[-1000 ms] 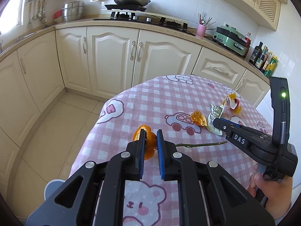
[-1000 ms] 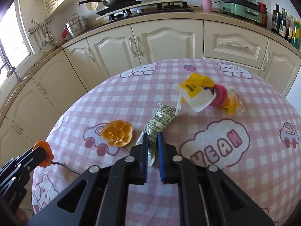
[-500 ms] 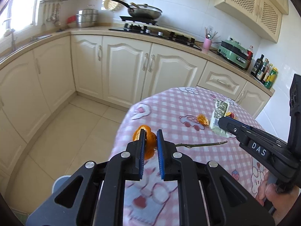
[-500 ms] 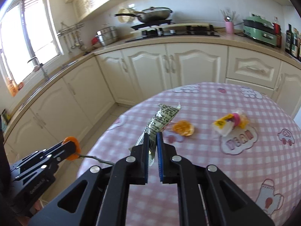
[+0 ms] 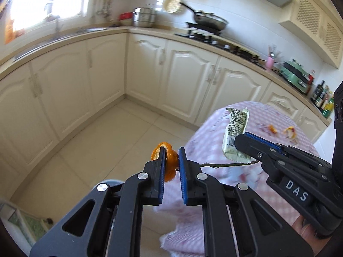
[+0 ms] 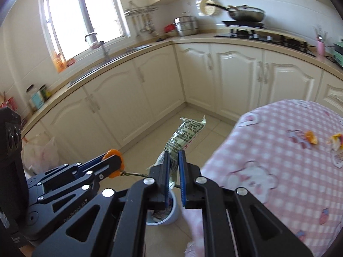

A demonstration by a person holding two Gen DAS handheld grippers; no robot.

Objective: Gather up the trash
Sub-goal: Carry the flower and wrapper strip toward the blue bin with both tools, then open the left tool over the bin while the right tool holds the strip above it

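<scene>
the left gripper is clamped on an orange peel with a thin stem trailing from it, held out over the pale tiled floor. the right gripper pinches a green wrapper above a small blue-grey bin on the floor beside the table. the table wears a pink checked cloth; another peel and a yellow scrap lie on it. cream cabinets line the corner under a counter with a sink, hob and pan.
</scene>
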